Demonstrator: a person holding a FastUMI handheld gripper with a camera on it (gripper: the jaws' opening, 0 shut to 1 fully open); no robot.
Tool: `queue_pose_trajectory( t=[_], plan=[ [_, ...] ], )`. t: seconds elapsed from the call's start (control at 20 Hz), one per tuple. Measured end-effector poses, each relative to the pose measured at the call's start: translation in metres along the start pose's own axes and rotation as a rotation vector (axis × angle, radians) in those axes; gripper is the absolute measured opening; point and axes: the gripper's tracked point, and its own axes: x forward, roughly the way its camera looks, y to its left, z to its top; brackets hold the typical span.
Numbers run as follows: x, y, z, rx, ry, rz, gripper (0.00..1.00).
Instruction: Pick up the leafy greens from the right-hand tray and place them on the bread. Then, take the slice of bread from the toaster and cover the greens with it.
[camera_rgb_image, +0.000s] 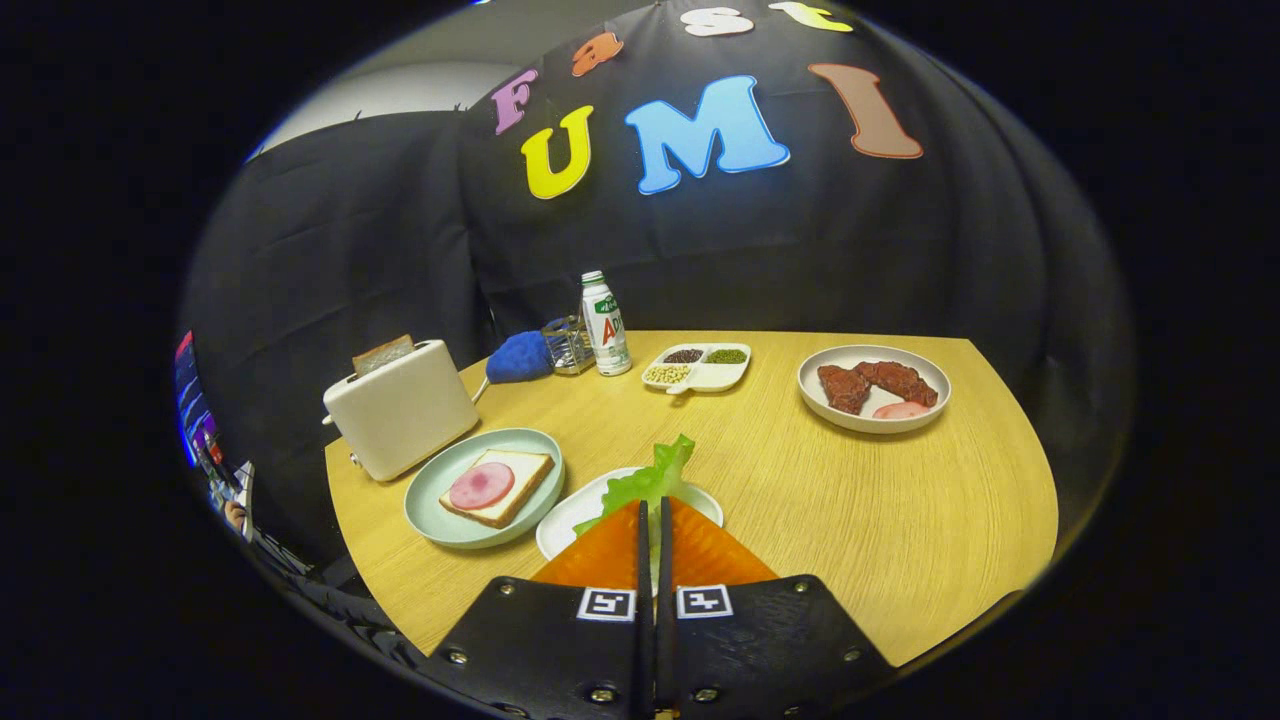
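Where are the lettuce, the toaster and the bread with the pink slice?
lettuce (655, 478), gripper view, on the leaf ahead of the nearly closed jaws
toaster (402, 410), gripper view, on its front wall
bread (520, 478), gripper view, on its bare corner

The wooden table (850, 520) carries a toaster (400, 408), plates, a bottle (605, 325).

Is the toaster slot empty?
No, a bread slice sticks up from the toaster, while the tool is shut on the greens.

The handheld gripper (652, 515) points forward and slightly down, its two fingers (610, 555) drawn nearly together, pinching a lettuce leaf (650, 480) at their tips.
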Motion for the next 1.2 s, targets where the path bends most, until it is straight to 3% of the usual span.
queue_pose_trajectory(
  t=[0.85, 1.2],
  plan=[
    [-0.022, 0.04, 0.065, -0.105, -0.095, 0.054, 0.01],
    [-0.009, 0.078, 0.076, -0.121, -0.103, 0.14, 0.01]
  ],
)
